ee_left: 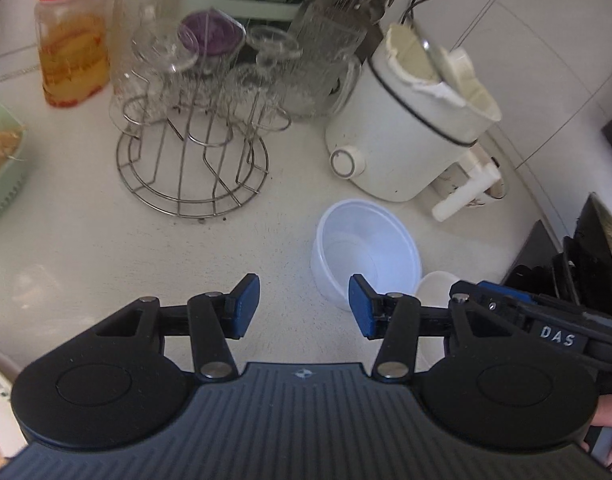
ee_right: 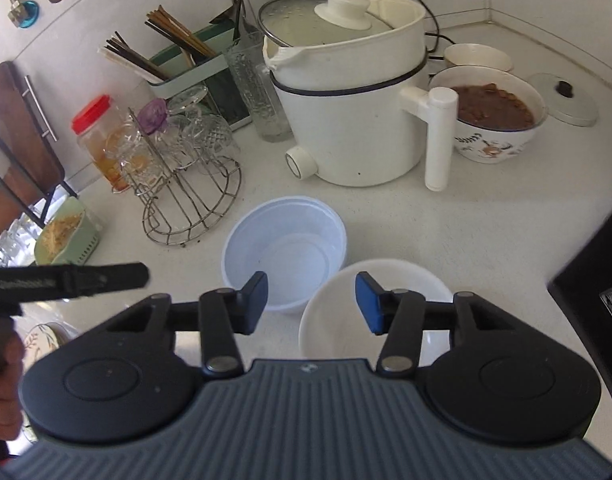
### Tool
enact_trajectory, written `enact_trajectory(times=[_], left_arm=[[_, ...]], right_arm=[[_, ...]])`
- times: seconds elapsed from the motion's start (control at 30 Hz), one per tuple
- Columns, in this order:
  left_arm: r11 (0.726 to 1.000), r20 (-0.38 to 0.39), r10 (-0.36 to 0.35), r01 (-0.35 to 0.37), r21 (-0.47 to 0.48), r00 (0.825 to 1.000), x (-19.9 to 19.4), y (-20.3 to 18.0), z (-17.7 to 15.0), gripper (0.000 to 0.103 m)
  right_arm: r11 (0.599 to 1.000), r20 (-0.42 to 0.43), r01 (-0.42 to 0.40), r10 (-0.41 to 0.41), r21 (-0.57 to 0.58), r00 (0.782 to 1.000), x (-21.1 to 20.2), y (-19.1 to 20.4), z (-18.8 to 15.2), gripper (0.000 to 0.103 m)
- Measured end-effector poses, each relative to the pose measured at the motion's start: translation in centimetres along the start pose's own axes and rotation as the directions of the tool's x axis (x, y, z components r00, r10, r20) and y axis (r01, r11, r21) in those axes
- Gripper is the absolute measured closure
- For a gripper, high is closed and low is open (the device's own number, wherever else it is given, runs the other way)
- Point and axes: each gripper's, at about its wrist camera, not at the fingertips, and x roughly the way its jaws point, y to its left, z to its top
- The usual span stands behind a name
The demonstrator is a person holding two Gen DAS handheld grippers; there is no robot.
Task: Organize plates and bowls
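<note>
So there are 2 bowls on the white counter [ee_right: 486,232], both parked in front of the white electric pot [ee_right: 346,120]. The clear plastic bowl [ee_right: 283,252] sits upright just ahead of the pot's round knob, and the white bowl [ee_right: 370,312] is right beside it on the side away from the pot, rims looking like they touch. The right gripper [ee_right: 312,304] hovers over that spot with its blue pads spread apart and nothing pinched, the near rim of the white bowl showing between them from above. The left gripper [ee_left: 303,306] is also released, holding nothing, just bare counter under the gap, with the plastic bowl [ee_left: 366,254] a little past its right pad. On the far side of the plastic bowl from the white one stands a wire rack [ee_right: 189,188] loaded with upside-down glasses [ee_left: 173,56], and a red-lidded jar [ee_left: 71,36] sits behind that. A patterned bowl of brown food [ee_right: 494,120] is tucked next to the pot's handle.
</note>
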Motion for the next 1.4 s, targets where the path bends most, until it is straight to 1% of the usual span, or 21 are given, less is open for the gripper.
enact_trajectory(times=[0.07, 0.13, 0.2, 0.23, 0.3, 0.33, 0.37, 0.43, 0.5, 0.6, 0.7, 0.83, 0.9, 1.07, 1.17, 1.27, 1.4], left_arm=[[1.000, -0.011, -0.007, 0.007, -0.005, 1.000, 1.1, -0.3, 0.3, 0.048], [1.000, -0.017, -0.021, 0.021, -0.003, 1.000, 2.0, -0.5, 0.5, 0.048], [0.999, -0.028, -0.038, 0.037, -0.016, 0.999, 3.0, -0.5, 0.6, 0.049], [0.999, -0.037, -0.041, 0.040, -0.027, 0.998, 3.5, -0.5, 0.7, 0.049], [0.998, -0.052, -0.049, 0.047, -0.046, 0.997, 4.4, -0.5, 0.8, 0.057], [0.998, -0.062, -0.047, 0.044, -0.047, 0.997, 4.9, -0.6, 0.9, 0.058], [0.998, -0.069, -0.040, 0.037, -0.042, 0.997, 5.3, -0.8, 1.0, 0.062], [0.999, -0.075, -0.047, 0.045, -0.031, 0.996, 5.8, -1.1, 1.1, 0.068], [0.996, -0.082, -0.072, 0.067, -0.052, 0.994, 6.1, -1.0, 1.1, 0.073], [0.995, -0.080, -0.076, 0.070, -0.073, 0.994, 6.6, -1.1, 1.4, 0.077], [0.994, -0.085, -0.075, 0.068, -0.081, 0.994, 7.2, -1.2, 1.7, 0.078], [0.994, -0.085, -0.072, 0.064, -0.089, 0.994, 7.5, -1.2, 2.2, 0.079], [0.993, -0.087, -0.071, 0.063, -0.096, 0.994, 7.5, -1.0, 2.4, 0.079], [0.992, -0.071, -0.073, 0.065, -0.109, 0.995, 6.2, -0.7, 2.8, 0.079], [0.988, -0.058, -0.104, 0.096, -0.119, 0.993, 4.9, -0.6, 3.2, 0.079], [0.990, -0.045, -0.091, 0.086, -0.112, 0.995, 3.9, -0.7, 3.5, 0.079], [0.990, -0.046, -0.077, 0.071, -0.124, 0.996, 3.3, -0.2, 3.5, 0.079]], right_arm=[[1.000, -0.004, -0.006, 0.006, 0.000, 1.000, 1.0, -0.7, 0.5, 0.052], [1.000, 0.001, -0.007, 0.007, -0.014, 1.000, 1.9, -1.3, 1.0, 0.056], [1.000, 0.005, -0.018, 0.018, -0.017, 1.000, 2.9, -2.0, 1.5, 0.057], [1.000, 0.001, -0.026, 0.026, -0.013, 1.000, 3.5, -2.3, 1.7, 0.061], [0.999, -0.005, -0.034, 0.034, -0.017, 0.999, 4.5, -2.7, 2.2, 0.066], [0.999, -0.005, -0.029, 0.029, -0.020, 1.000, 5.0, -2.8, 2.3, 0.066], [0.999, -0.007, -0.021, 0.021, -0.026, 1.000, 5.4, -2.8, 2.5, 0.067], [0.998, -0.019, 0.010, -0.011, -0.068, 1.000, 6.2, -2.3, 2.8, 0.075], [0.997, -0.034, 0.010, -0.012, -0.071, 0.999, 6.7, -2.1, 3.0, 0.076], [0.998, -0.061, 0.001, -0.004, -0.058, 0.998, 7.6, -2.3, 3.1, 0.079], [0.999, -0.077, -0.029, 0.027, -0.036, 0.997, 8.1, -2.7, 3.1, 0.080], [0.999, -0.087, -0.041, 0.041, 0.002, 0.995, 8.3, -3.2, 3.2, 0.084], [0.998, -0.091, -0.054, 0.056, 0.027, 0.994, 8.3, -3.4, 3.3, 0.084], [0.996, -0.072, -0.084, 0.085, 0.020, 0.994, 7.5, -2.8, 4.2, 0.084], [0.993, -0.061, -0.118, 0.119, 0.022, 0.991, 6.7, -2.1, 5.0, 0.084], [0.993, -0.047, -0.119, 0.119, -0.001, 0.992, 6.0, -1.1, 5.5, 0.084], [0.995, -0.050, -0.098, 0.099, 0.014, 0.994, 6.1, -0.9, 5.6, 0.084]])
